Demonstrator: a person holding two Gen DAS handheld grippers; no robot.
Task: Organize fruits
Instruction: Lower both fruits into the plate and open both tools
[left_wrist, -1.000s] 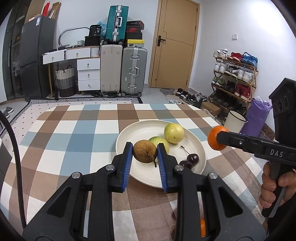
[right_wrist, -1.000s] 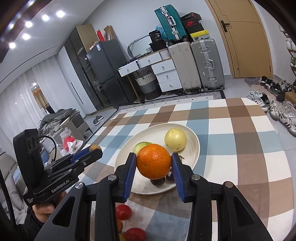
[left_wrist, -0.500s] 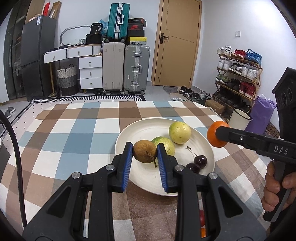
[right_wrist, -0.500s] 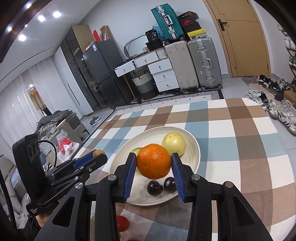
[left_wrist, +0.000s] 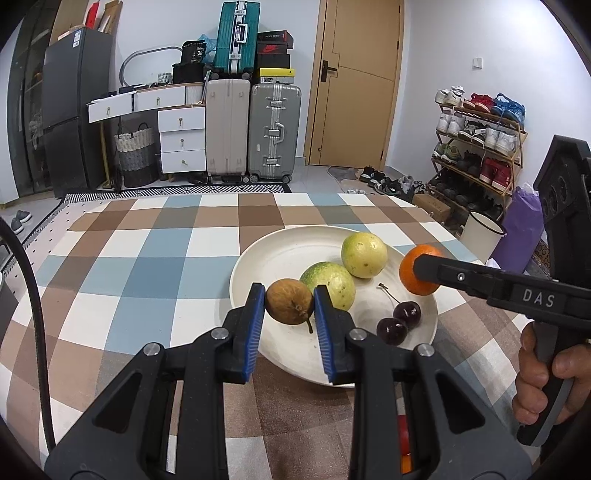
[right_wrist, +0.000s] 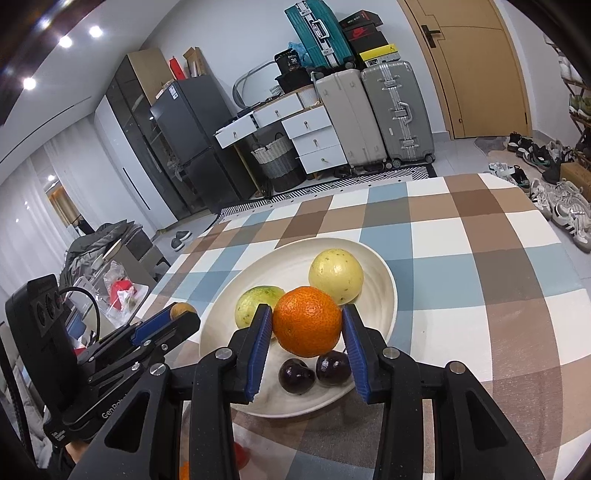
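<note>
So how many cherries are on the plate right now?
2. The left cherry and the right cherry lie side by side at the near edge of the plate, below the held orange. None seem hidden.

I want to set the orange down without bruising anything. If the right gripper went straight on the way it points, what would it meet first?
Probably the pale yellow fruit on the plate, which lies just beyond the orange; depth is unclear.

Bright, even light from ceiling spotlights (right_wrist: 65, 41), sharp focus, heavy fisheye bending and dark corners.
</note>
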